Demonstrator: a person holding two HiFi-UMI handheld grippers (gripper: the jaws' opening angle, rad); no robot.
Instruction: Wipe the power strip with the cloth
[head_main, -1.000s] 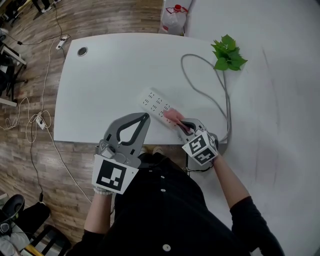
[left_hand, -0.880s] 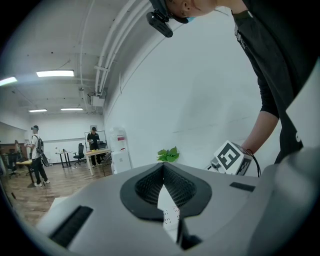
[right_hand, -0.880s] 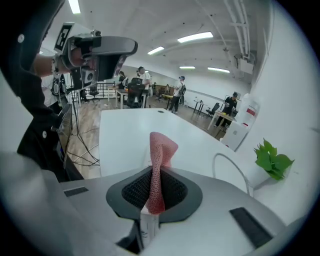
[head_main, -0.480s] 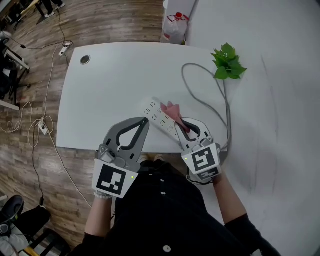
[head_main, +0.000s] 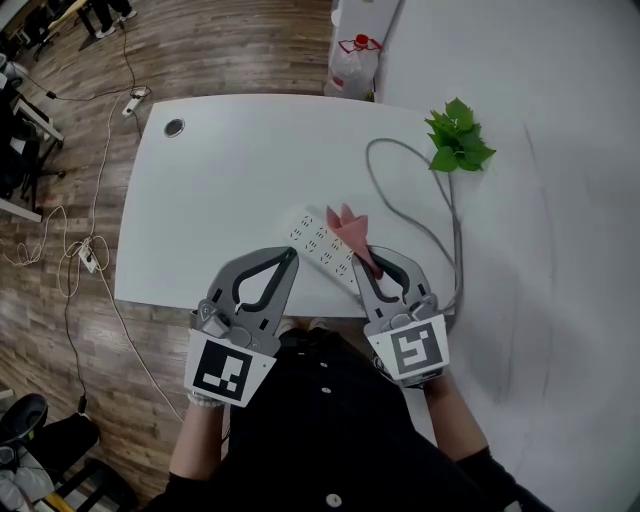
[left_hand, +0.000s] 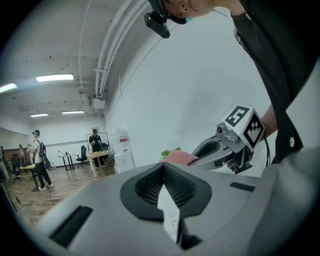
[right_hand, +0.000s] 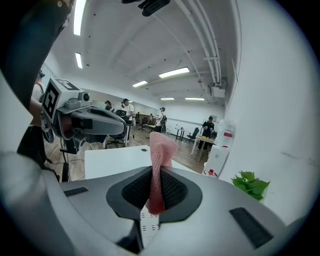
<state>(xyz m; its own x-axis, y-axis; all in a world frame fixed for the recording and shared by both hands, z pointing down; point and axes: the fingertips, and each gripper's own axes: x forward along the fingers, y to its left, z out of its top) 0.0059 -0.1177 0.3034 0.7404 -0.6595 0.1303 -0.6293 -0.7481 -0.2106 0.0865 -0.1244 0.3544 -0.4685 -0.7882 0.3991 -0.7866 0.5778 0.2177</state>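
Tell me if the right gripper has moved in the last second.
Yes. Against the table's near edge, the right gripper, shut on the cloth, has drawn back toward the person.

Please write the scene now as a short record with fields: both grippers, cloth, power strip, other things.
left gripper: jaws together, nothing between them
right gripper: jaws shut on cloth
cloth: pink, sticking out beyond the jaws, over the power strip in head view
power strip: white, lying on table, grey cable attached
other: green plant beside the cable
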